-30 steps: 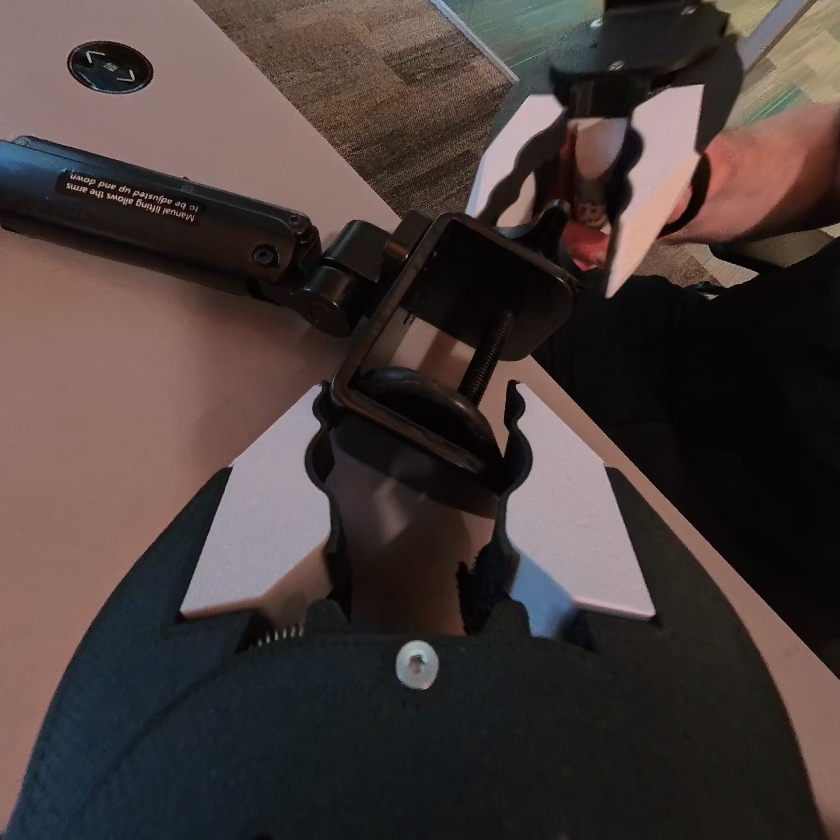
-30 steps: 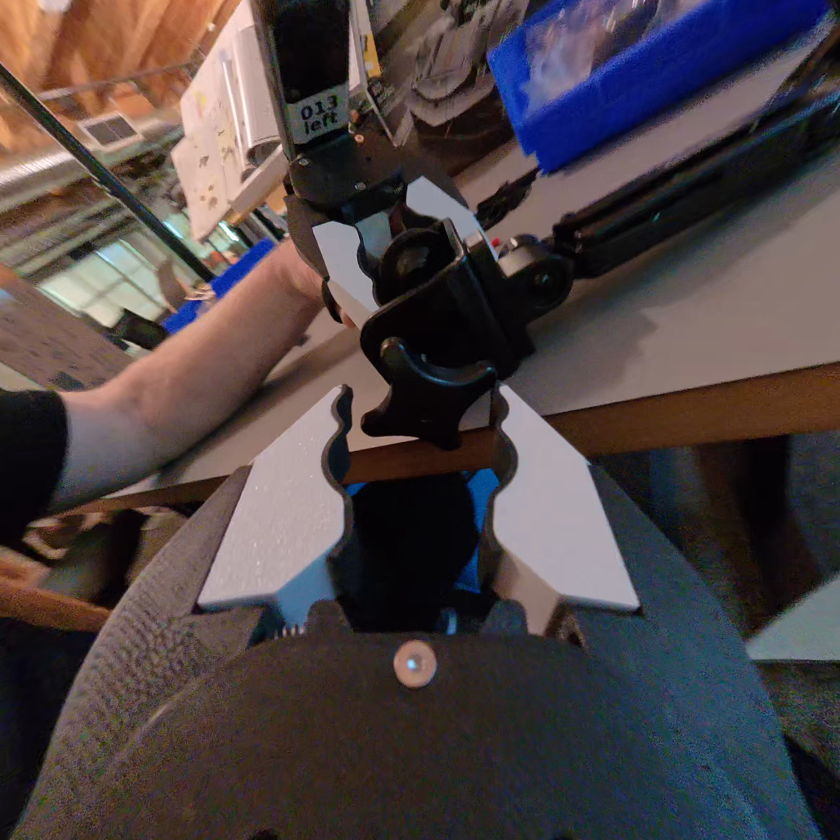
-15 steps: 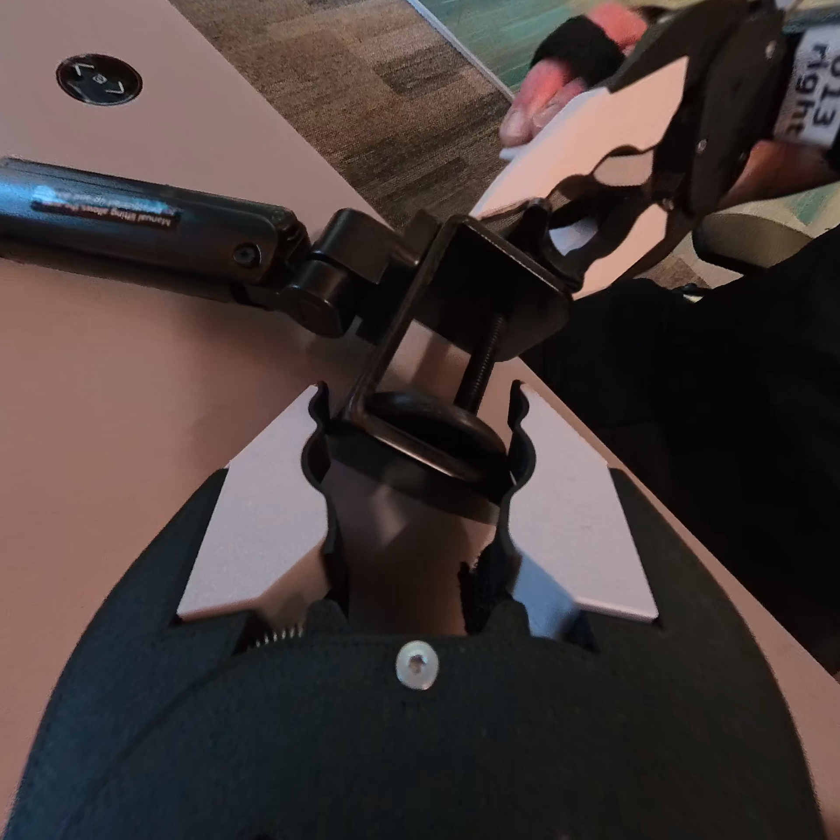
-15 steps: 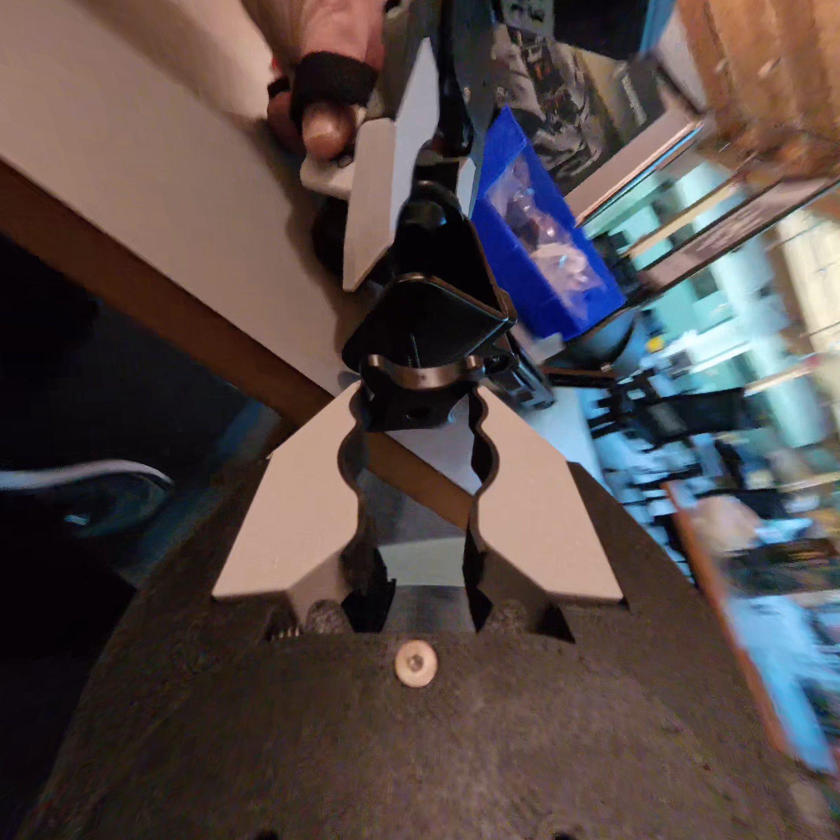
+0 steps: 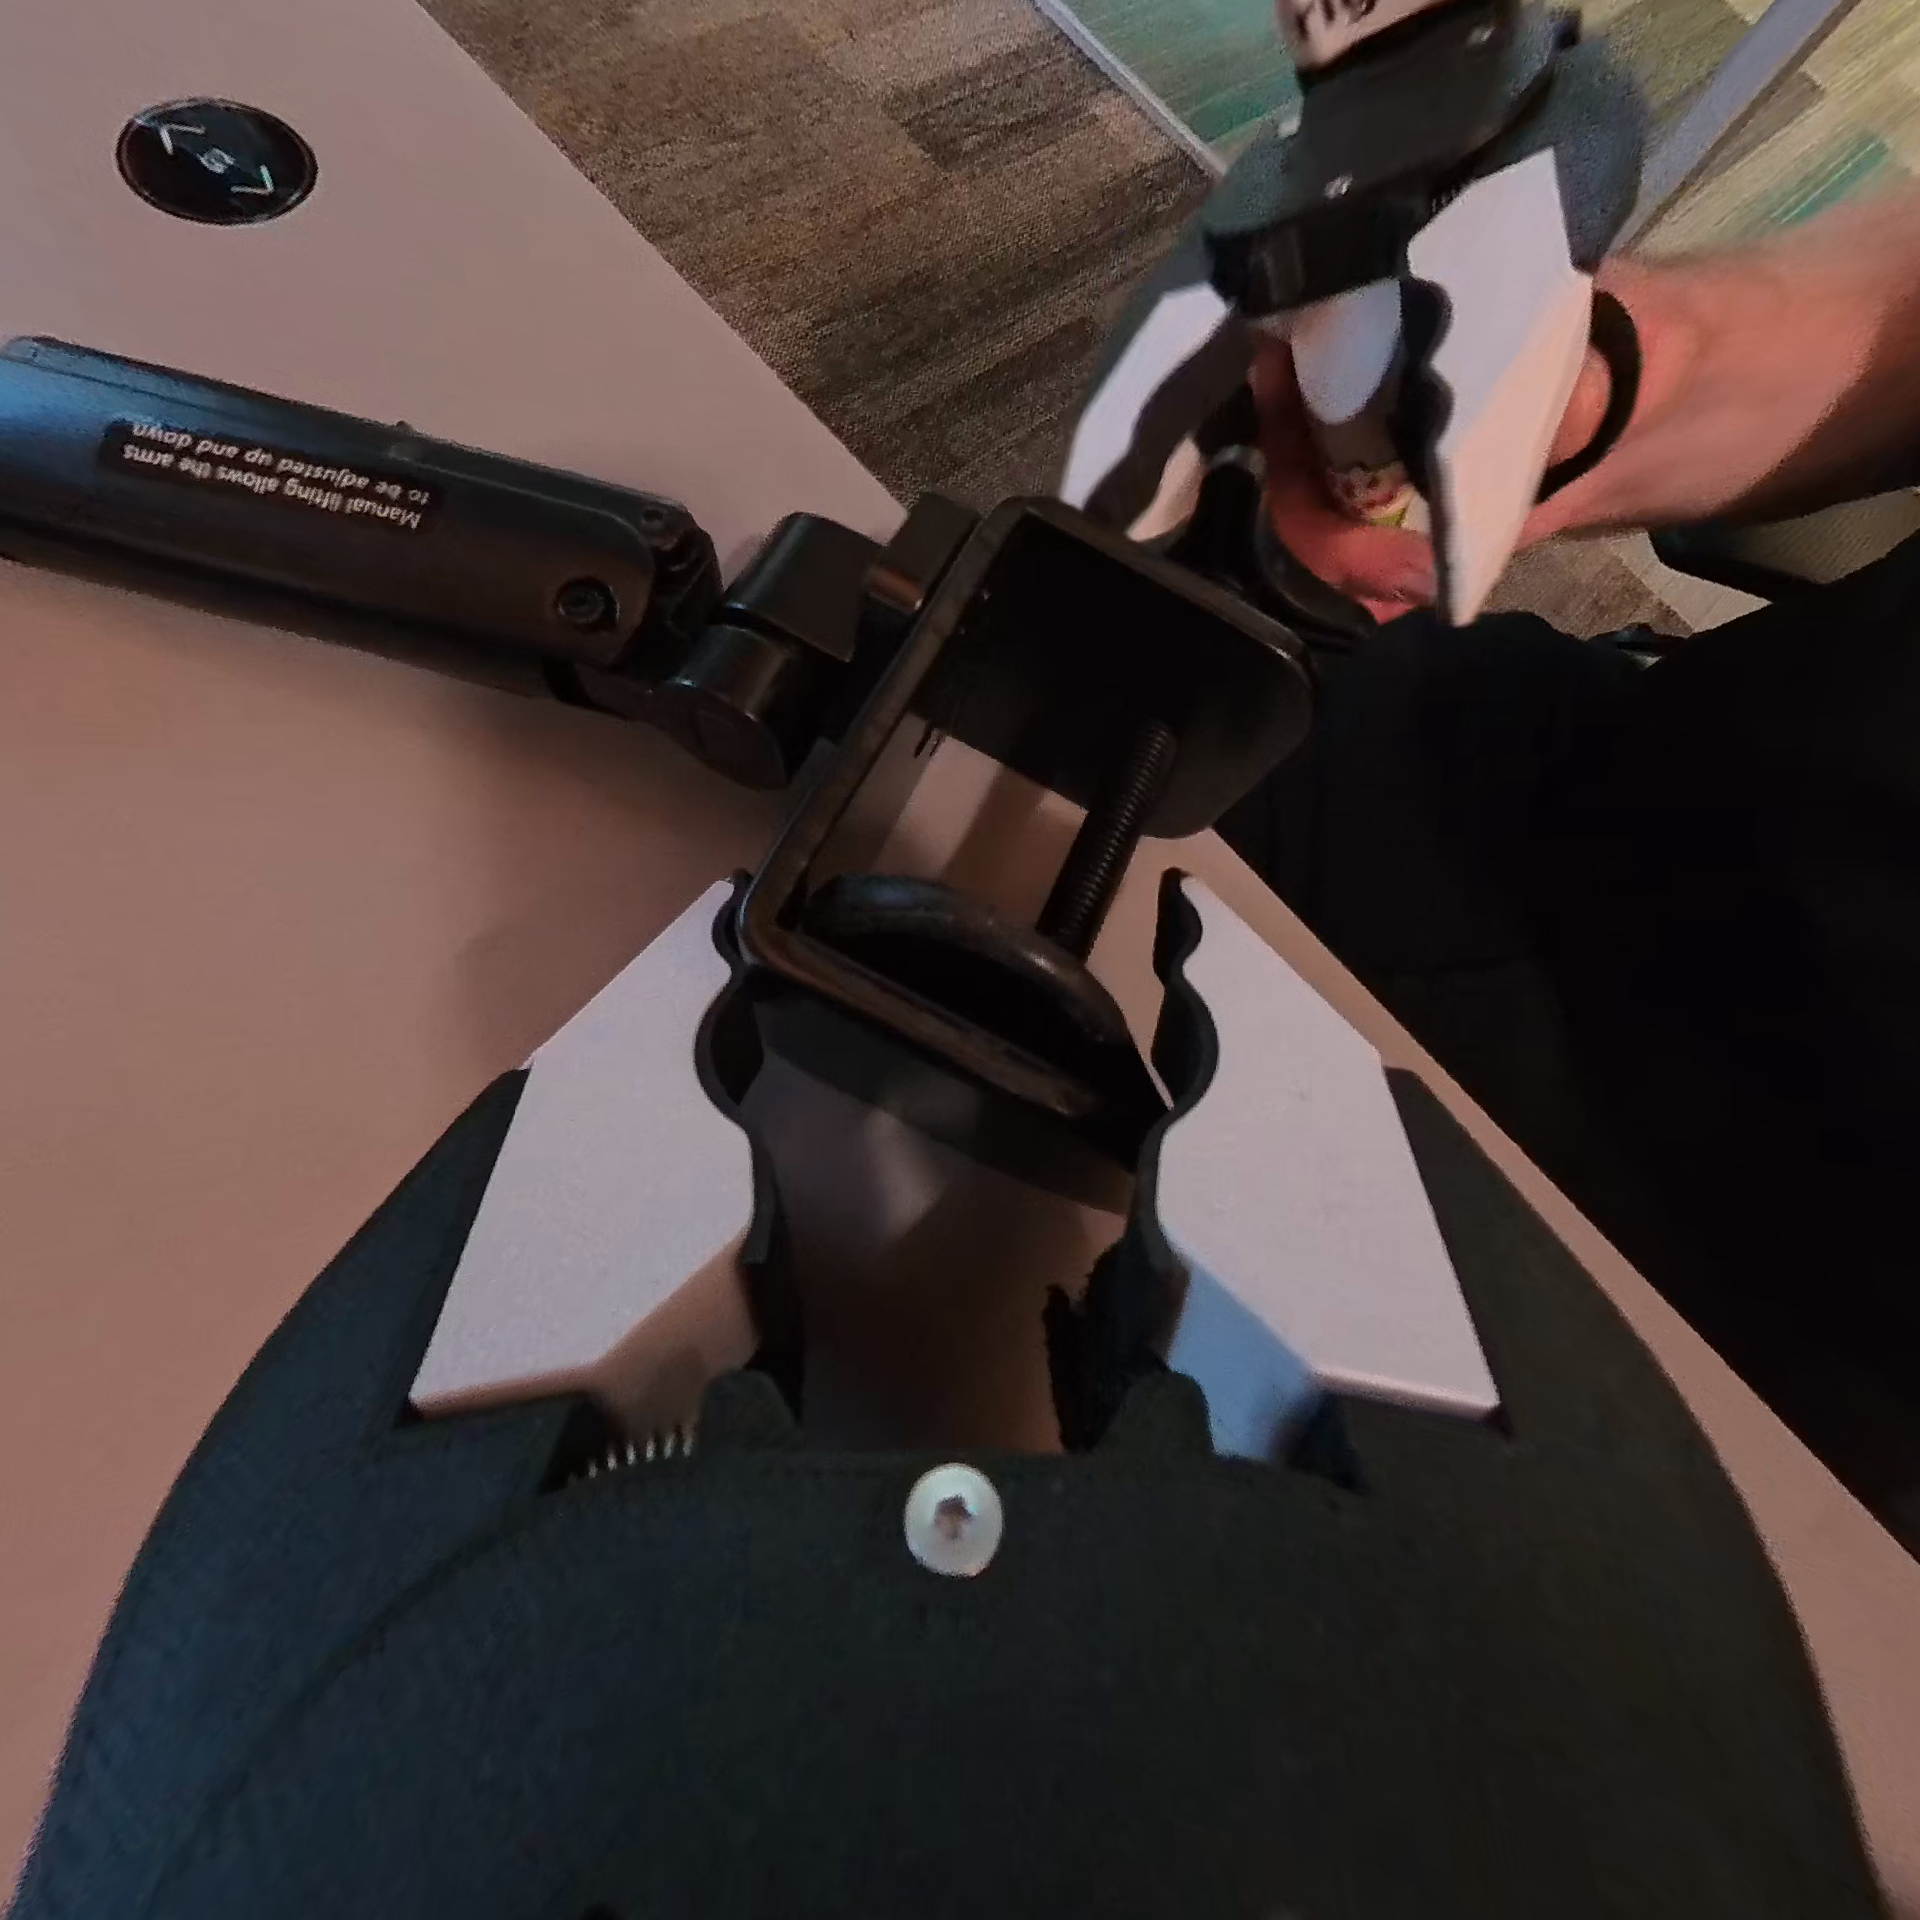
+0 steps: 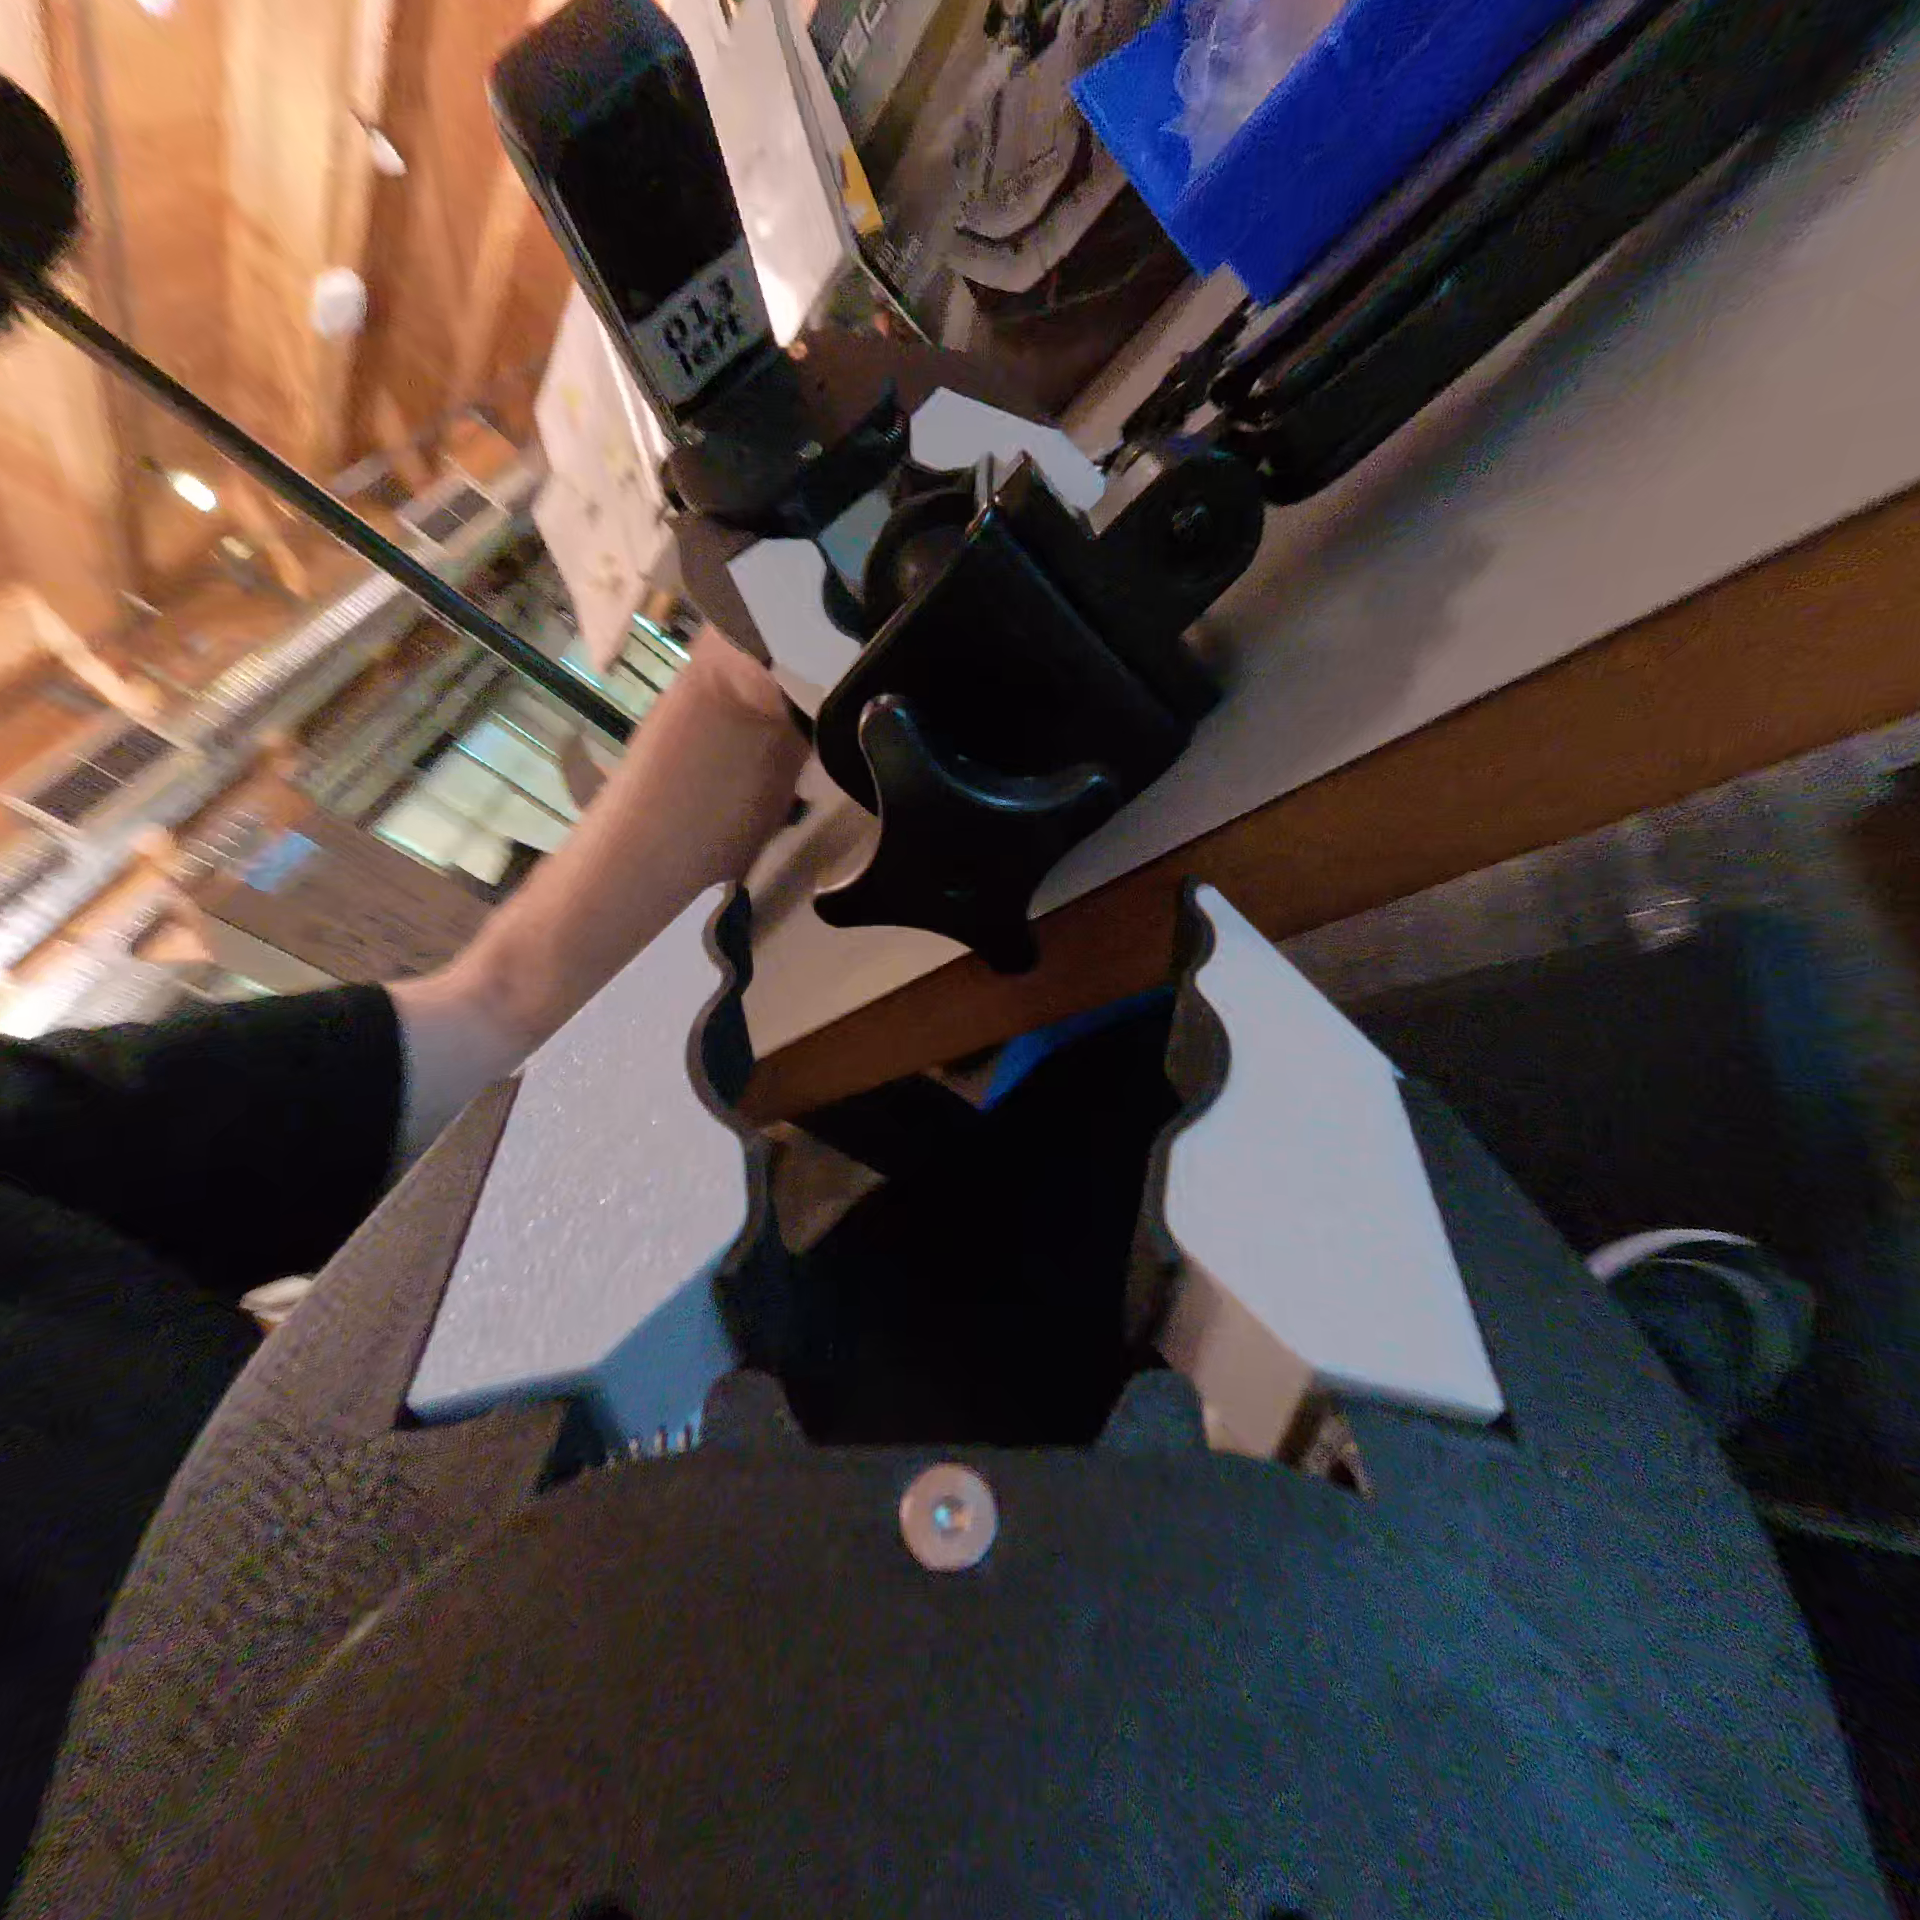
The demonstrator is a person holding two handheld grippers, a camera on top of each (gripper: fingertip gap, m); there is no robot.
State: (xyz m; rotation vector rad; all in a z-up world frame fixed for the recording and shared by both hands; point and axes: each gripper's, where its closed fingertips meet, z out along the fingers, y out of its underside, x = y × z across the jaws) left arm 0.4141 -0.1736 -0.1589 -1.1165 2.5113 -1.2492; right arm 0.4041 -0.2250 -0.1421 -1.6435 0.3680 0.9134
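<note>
A black C-clamp (image 5: 1039,665) at the end of a black jointed arm (image 5: 312,499) sits over the edge of the pale table (image 5: 260,935). My left gripper (image 5: 951,925) is shut on the clamp's upper plate, beside the round pressure pad and threaded screw (image 5: 1112,831). In the right wrist view the clamp (image 6: 1018,665) shows from below with its lobed black knob (image 6: 956,842). My right gripper (image 6: 961,914) is open, with its fingertips just short of the knob and not gripping it. It also shows in the left wrist view (image 5: 1299,436), beyond the table edge.
A round black grommet (image 5: 213,161) is set in the table top at the far left. A blue bin (image 6: 1330,156) stands behind the arm (image 6: 1507,343). Brown carpet (image 5: 831,208) lies past the table edge. The person's forearm (image 6: 623,831) reaches to the left gripper (image 6: 894,520).
Half a second ago my right gripper was rolled over and shut on the knob. Now it has rolled back, let go and opened. My left gripper has kept its hold on the clamp.
</note>
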